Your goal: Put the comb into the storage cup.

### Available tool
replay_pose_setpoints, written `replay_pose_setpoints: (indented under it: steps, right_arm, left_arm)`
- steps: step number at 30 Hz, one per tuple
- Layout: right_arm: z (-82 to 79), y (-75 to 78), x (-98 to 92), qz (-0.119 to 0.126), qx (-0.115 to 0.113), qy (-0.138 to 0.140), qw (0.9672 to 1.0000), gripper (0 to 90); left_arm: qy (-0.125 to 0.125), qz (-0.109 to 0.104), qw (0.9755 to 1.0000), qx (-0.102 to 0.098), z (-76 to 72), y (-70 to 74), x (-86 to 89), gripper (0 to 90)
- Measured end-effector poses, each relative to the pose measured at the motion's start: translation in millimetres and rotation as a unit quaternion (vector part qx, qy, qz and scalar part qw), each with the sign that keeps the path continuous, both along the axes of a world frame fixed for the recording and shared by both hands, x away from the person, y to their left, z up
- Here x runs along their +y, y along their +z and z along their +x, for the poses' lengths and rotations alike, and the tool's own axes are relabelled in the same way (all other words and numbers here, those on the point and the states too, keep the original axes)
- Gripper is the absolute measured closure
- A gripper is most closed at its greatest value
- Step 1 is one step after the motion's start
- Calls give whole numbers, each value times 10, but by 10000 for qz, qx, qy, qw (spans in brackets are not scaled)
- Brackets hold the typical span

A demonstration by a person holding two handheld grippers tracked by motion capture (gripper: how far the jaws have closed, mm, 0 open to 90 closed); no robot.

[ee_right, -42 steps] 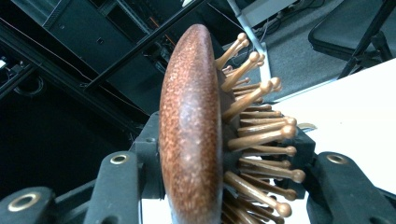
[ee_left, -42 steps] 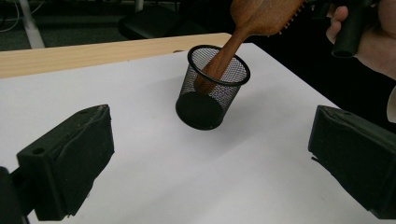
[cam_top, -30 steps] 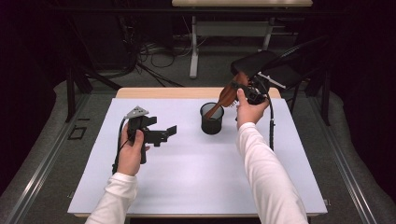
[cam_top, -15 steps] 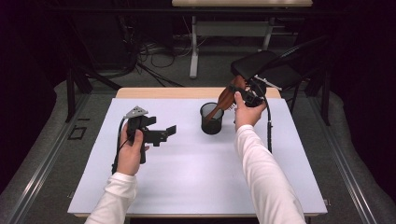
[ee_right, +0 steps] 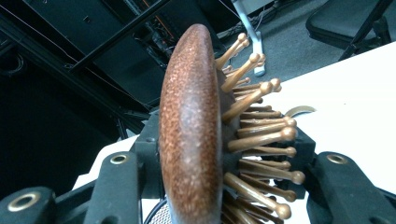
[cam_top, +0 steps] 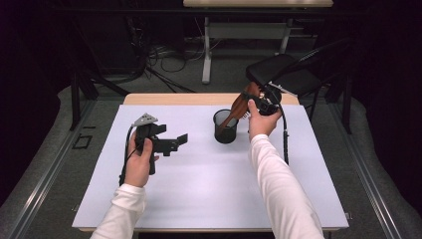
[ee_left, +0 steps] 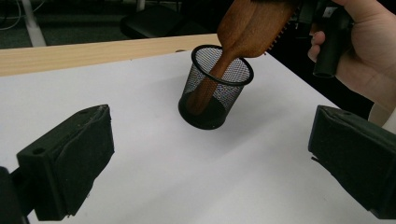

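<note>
free: white table [cam_top: 209, 189] front, middle | obstacle: mesh cup [cam_top: 225, 127] with hairbrush [cam_top: 239, 105]

Left hand-held gripper [cam_top: 171, 144] low, jaws wide apart; right hand-held gripper [cam_top: 254, 102] raised, jaws clamped.

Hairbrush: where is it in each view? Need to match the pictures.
High view: hairbrush upper right of centre, handle down in the mesh cup.
Left gripper view: top centre, handle in the cup.
Right gripper view: centre, edge-on between the jaws.
Shared landmark: the mesh cup.
</note>
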State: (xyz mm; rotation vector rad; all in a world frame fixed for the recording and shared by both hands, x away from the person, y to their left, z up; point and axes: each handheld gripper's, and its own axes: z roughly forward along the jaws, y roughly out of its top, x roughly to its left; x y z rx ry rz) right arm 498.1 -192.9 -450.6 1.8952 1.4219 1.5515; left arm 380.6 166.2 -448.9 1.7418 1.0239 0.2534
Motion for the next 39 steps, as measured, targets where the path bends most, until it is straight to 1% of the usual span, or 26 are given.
replay_pose_setpoints:
  steps: [3, 8, 9, 12, 13, 16, 17, 19, 26, 28, 31, 36, 39]
  right_arm:
    - [7, -11, 6, 2, -24, -2, 10000, 469]
    - [6, -17, 4, -15, 11, -5, 10000, 469]
    - [11, -24, 8, 0, -30, -20, 10000, 469]
    - [8, -27, 5, -25, 25, -1, 10000, 468]
    - [10, -31, 7, -5, 0, -8, 10000, 469]
    - [7, -30, 4, 9, 29, 5, 10000, 468]
    - [11, -35, 6, 17, -11, -12, 10000, 468]
    - [9, -31, 3, 13, 30, 4, 10000, 468]
    - [11, -33, 1, 13, 39, 21, 10000, 466]
    - [19, -41, -2, 44, -7, 5, 10000, 464]
    - [19, -39, -10, 85, 30, 20, 10000, 461]
    - [17, -40, -18, 56, 52, 80, 9999, 457]
    - [17, -40, -20, 87, 66, 99, 9999, 453]
  left_arm:
    - [-11, 19, 10000, -1, 2, -2, 3, 3]
    - [-1, 18, 10000, -2, 2, -1, 5, 3]
    - [-2, 19, 10000, -3, 2, -1, 5, 3]
    - [0, 21, 10000, 0, 3, -2, 5, 3]
    - [0, 23, 10000, 1, 3, -2, 5, 3]
    - [-6, 27, 10000, 4, 4, -3, 4, 3]
    - [0, 21, 10000, 11, 4, -4, 3, 3]
    - [6, 15, 10000, 18, 3, -6, 0, 3]
    - [13, 12, 10000, 28, 2, -7, 2, 3]
    - [11, 17, 10000, 29, 1, -8, 1, 3]
    - [9, 20, 10000, 27, 2, -8, 0, 3]
    - [-3, 42, 10000, 23, 3, -10, 0, 3]
    - [-7, 38, 10000, 23, 4, -13, -3, 3]
